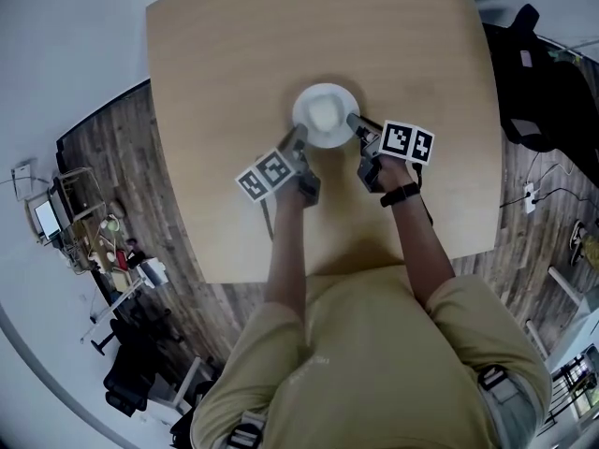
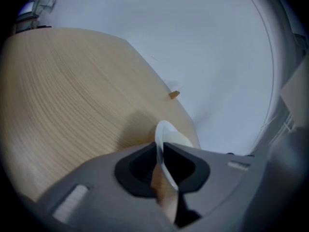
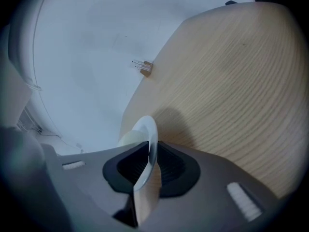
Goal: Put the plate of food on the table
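The plate [image 1: 304, 96] hangs between my two tongs over the middle of the counter [image 1: 234, 64], with pale food [image 1: 325, 116] heaped in it. My left tongs [image 1: 300, 136] are narrow, clamped on the near-left rim. My right tongs [image 1: 355, 121] are narrow too, pads against the opposite rim. I can't tell whether the base is down on the wood. My plan is to hold both sides level and lower them together until the plate rests flat. Then I ease each side open and draw straight outward, so nothing tips or drags.
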Tool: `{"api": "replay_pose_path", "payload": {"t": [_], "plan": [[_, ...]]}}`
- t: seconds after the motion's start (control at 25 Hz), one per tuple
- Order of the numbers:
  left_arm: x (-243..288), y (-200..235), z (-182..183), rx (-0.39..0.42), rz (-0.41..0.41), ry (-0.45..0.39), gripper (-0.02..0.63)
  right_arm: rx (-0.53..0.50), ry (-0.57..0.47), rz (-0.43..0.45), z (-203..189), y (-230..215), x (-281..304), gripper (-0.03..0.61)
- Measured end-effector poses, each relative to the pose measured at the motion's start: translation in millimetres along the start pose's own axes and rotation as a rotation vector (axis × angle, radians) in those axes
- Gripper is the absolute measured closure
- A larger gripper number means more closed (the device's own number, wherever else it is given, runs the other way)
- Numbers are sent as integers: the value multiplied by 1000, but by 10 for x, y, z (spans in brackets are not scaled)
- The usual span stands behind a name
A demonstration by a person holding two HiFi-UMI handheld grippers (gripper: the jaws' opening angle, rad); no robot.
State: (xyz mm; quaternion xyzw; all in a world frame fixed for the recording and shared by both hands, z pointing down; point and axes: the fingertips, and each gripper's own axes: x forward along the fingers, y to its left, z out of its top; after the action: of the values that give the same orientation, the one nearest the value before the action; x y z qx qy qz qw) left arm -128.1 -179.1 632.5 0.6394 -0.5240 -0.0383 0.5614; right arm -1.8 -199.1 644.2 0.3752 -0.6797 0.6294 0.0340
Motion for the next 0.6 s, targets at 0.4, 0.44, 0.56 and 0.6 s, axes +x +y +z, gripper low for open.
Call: {"api": "replay_pose_path", "payload": {"t": [0.4, 0.44, 0.56, 0.6], "plan": [[107, 309, 109, 10, 59, -5, 557, 4, 18, -39, -50, -22, 238, 528], [115, 320, 104, 11, 62, -4, 555, -3, 22, -45, -53, -32, 245, 528], [146, 360, 81, 12, 70, 8, 555, -20, 29, -65, -66, -73, 270, 528], [153, 378, 71, 15, 75, 15, 555, -24, 32, -70, -74, -84, 278, 528]]}}
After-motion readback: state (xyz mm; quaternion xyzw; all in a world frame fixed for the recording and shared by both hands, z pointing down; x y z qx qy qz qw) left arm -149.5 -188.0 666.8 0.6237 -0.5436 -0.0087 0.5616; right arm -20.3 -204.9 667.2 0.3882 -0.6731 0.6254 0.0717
